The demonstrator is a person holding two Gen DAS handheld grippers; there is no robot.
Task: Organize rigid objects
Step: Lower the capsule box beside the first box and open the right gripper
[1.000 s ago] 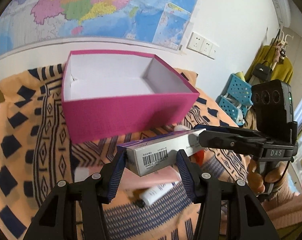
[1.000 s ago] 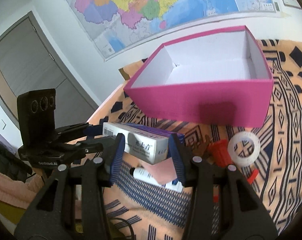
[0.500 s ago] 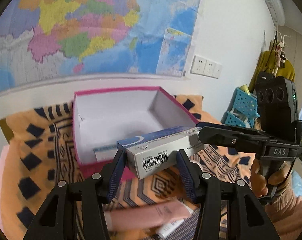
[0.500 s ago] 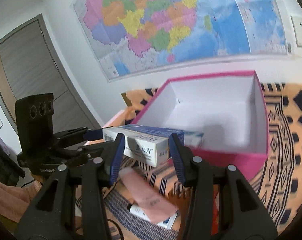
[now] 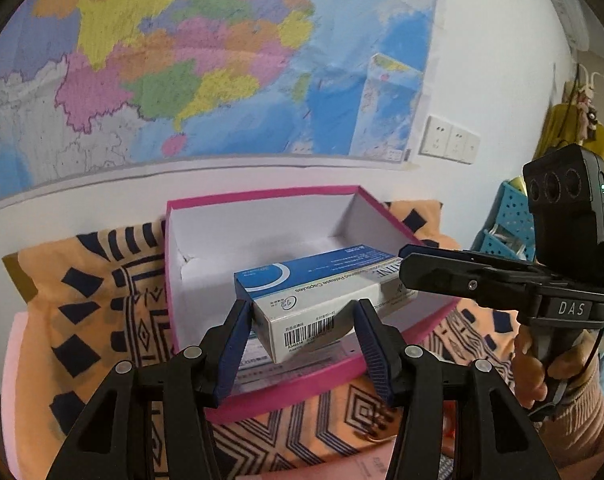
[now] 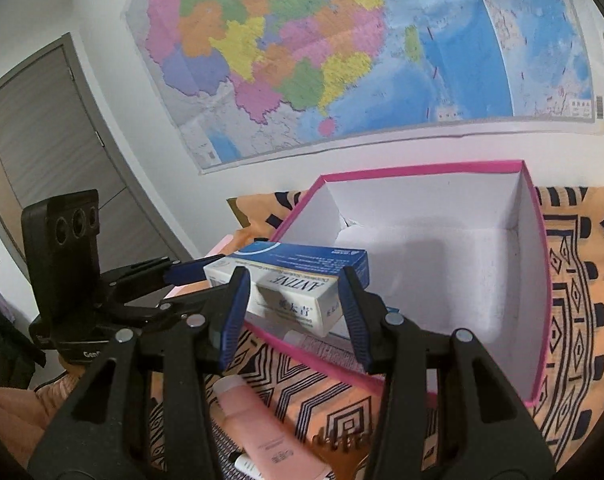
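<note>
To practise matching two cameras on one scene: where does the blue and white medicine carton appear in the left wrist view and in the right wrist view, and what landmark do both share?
Left wrist: medicine carton, centre, barcode end nearest.
Right wrist: medicine carton, left of centre, over the box's near wall.
Shared landmark: pink box.

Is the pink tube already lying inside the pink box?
No. In the right wrist view the pink tube lies on the patterned cloth, outside the near wall of the pink box.
</note>
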